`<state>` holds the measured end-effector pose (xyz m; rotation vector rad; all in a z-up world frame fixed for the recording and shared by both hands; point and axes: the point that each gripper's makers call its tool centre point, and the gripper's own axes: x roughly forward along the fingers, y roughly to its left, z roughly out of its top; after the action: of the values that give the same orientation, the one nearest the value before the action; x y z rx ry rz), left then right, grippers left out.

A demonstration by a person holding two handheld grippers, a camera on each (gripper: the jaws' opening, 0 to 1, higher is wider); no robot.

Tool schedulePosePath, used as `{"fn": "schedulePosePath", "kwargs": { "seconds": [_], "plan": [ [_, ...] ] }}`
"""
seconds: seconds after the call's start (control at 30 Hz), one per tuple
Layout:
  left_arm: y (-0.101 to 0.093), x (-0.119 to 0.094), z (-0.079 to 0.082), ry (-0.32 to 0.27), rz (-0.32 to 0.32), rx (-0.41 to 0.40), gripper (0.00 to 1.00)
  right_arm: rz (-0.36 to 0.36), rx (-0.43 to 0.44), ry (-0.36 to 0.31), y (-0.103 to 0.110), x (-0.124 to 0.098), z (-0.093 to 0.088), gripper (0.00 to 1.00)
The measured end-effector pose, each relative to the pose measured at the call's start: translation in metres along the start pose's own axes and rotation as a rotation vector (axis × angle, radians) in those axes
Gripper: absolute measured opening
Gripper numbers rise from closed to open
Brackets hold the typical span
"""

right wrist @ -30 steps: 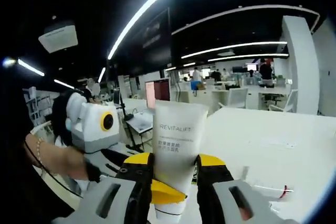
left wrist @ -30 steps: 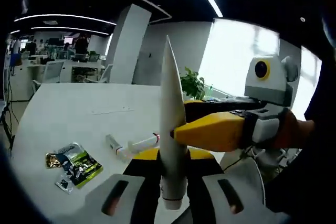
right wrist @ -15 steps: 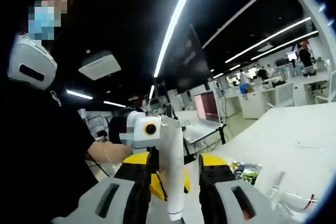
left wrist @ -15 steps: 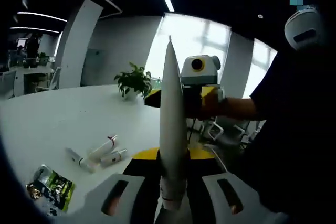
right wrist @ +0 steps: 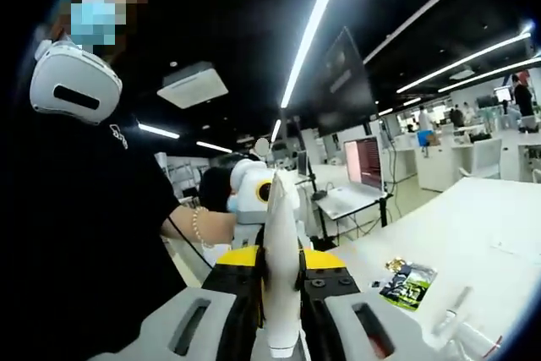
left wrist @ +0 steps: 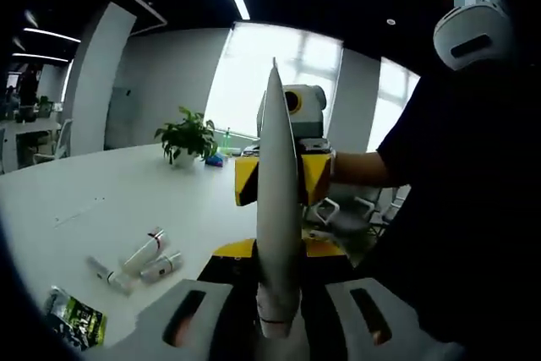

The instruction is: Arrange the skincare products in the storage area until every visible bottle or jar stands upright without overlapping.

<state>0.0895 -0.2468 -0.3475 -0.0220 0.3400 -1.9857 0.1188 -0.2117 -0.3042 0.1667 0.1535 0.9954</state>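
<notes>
- Tube (left wrist: 277,209), white and long, stands up between the jaws of the left gripper (left wrist: 279,314), thin edge facing us, cap end down by the jaws
- The left gripper's jaws are set apart on either side of the white tube; I cannot tell if they press on it
- The right gripper (left wrist: 281,177), yellow and black, is just behind the white tube, and a hand holds it
- In the right gripper view, a white tube (right wrist: 281,272) stands up with the right gripper (right wrist: 281,327) jaws squeezed narrow on its two sides
- The left gripper (right wrist: 254,196) with its yellow ring sits just behind that tube, held by a hand with a bead bracelet (right wrist: 196,227)
- The white table (left wrist: 110,200) lies to the left of the tube in the left gripper view
- Three small tubes (left wrist: 135,261) lie flat on the table, close together, well apart from the held tube
- A green packet (left wrist: 74,325) lies flat near the table edge, beside the small tubes
- A potted plant (left wrist: 186,137) stands far back on the table
- A person in a dark top (left wrist: 461,209) stands to the right of the tube
</notes>
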Motion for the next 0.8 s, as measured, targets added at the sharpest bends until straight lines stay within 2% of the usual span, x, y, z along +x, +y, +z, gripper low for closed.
{"fn": "schedulePosePath", "kwargs": {
  "seconds": [0.2, 0.47, 0.6, 0.67, 0.7, 0.73, 0.8],
  "plan": [
    [0.001, 0.000, -0.004, -0.005, 0.008, -0.022, 0.19, 0.014, -0.054, -0.018, 0.004, -0.001, -0.003, 0.02],
    [0.008, 0.000, -0.008, 0.007, 0.048, -0.020, 0.20, 0.015, -0.057, -0.028, -0.002, -0.001, -0.006, 0.01],
    [0.020, 0.000, -0.013, 0.004, 0.127, -0.017, 0.21, -0.001, -0.062, -0.019, -0.011, 0.000, -0.011, 0.01],
    [0.022, 0.000, -0.016, -0.018, 0.139, -0.064, 0.19, -0.009, -0.067, 0.004, -0.016, 0.002, -0.018, 0.01],
    [0.024, -0.002, -0.016, -0.031, 0.152, -0.081, 0.22, -0.012, -0.069, 0.018, -0.018, 0.002, -0.022, 0.01],
    [0.031, -0.004, -0.018, -0.044, 0.193, -0.090, 0.26, -0.012, -0.072, 0.034, -0.020, 0.003, -0.027, 0.01],
    [0.035, -0.009, -0.023, -0.038, 0.225, -0.094, 0.33, -0.014, -0.063, 0.044, -0.025, 0.003, -0.035, 0.01]
  ]
}}
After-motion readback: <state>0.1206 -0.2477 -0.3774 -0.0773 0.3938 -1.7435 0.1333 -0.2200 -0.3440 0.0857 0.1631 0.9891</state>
